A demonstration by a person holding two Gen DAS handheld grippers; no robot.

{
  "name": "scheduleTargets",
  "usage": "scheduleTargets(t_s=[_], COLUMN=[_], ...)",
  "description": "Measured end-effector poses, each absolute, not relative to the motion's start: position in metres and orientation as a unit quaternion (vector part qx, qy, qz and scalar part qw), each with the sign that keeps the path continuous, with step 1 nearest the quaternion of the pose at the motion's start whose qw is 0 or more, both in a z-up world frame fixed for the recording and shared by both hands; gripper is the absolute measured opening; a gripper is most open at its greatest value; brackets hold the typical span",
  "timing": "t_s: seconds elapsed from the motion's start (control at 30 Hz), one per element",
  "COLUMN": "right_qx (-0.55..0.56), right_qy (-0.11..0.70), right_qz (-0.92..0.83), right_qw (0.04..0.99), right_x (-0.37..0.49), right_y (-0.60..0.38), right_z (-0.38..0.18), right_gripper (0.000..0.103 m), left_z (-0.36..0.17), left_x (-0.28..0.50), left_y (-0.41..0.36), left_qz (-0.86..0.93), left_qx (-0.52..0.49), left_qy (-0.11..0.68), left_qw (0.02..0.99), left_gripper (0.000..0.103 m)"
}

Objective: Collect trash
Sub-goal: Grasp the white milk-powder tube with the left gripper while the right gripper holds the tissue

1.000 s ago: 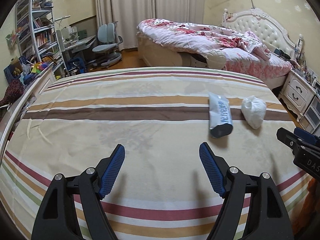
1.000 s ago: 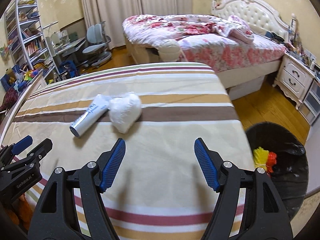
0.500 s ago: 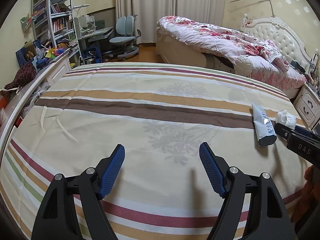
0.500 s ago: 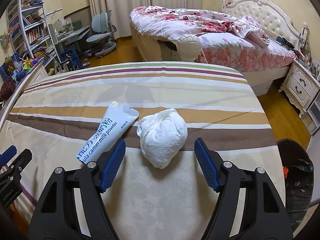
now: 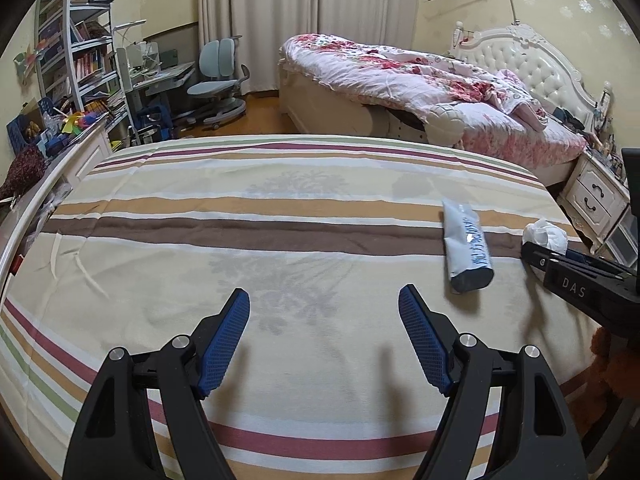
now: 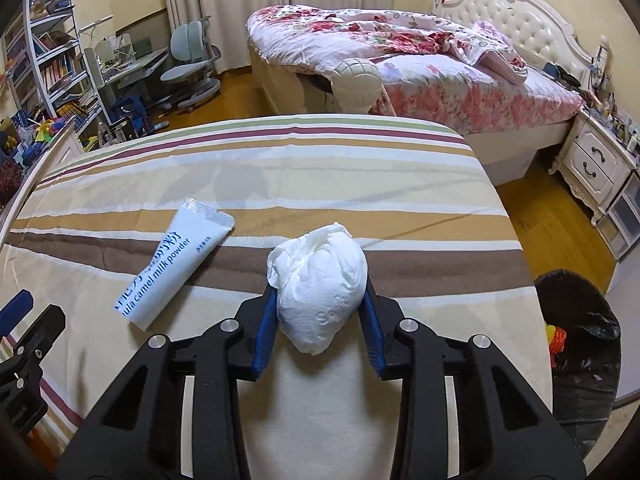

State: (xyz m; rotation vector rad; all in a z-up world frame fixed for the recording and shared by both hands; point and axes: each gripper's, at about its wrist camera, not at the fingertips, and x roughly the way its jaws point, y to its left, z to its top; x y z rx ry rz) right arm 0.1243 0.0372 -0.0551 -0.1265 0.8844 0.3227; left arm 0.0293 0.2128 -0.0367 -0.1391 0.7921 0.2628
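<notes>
The right gripper (image 6: 320, 300) pinches the tissue wad (image 6: 320, 288) on the striped bedspread (image 6: 280, 184), just right of the milk powder packet (image 6: 172, 268). Next likely comes lifting it toward the bin (image 6: 584, 360) beyond the bedspread's right edge. The left gripper (image 5: 324, 316) hovers spread wide, empty.

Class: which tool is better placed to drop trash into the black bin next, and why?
Right. The right tool is shut on the crumpled tissue, with the bin on its side. The left tool is open, holding nothing.
</notes>
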Motion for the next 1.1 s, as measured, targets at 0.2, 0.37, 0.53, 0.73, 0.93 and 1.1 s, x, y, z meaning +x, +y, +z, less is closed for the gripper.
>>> scheduleTargets(t_s=[0.2, 0.37, 0.53, 0.73, 0.93, 1.1], right_qx=[-0.062, -0.058, -0.047, -0.054, -0.055, -0.055], right_qy=[0.425, 0.426, 0.427, 0.425, 0.425, 0.425], right_qz=[0.141, 0.132, 0.132, 0.134, 0.136, 0.136], right_qw=[0.892, 0.893, 0.893, 0.894, 0.893, 0.893], right_x=[0.119, 0.121, 0.125, 0.127, 0.128, 0.128], right_y=[0.009, -0.009, -0.018, -0.015, -0.016, -0.016], right_z=[-0.056, -0.056, -0.057, -0.056, -0.057, -0.057], right_gripper=[0.036, 0.036, 0.036, 0.036, 0.037, 0.037], left_z=[-0.04, -0.041, -0.042, -0.044, -0.047, -0.052], left_x=[0.041, 0.052, 0.066, 0.089, 0.102, 0.101], left_y=[0.179, 0.161, 0.152, 0.15, 0.151, 0.149], left_qz=[0.09, 0.074, 0.066, 0.066, 0.058, 0.041], left_qx=[-0.05, -0.038, -0.033, -0.035, -0.038, -0.038], left_qy=[0.39, 0.392, 0.396, 0.405, 0.417, 0.425], left_qw=[0.915, 0.916, 0.915, 0.911, 0.906, 0.903], left_gripper=[0.075, 0.075, 0.075, 0.075, 0.065, 0.036])
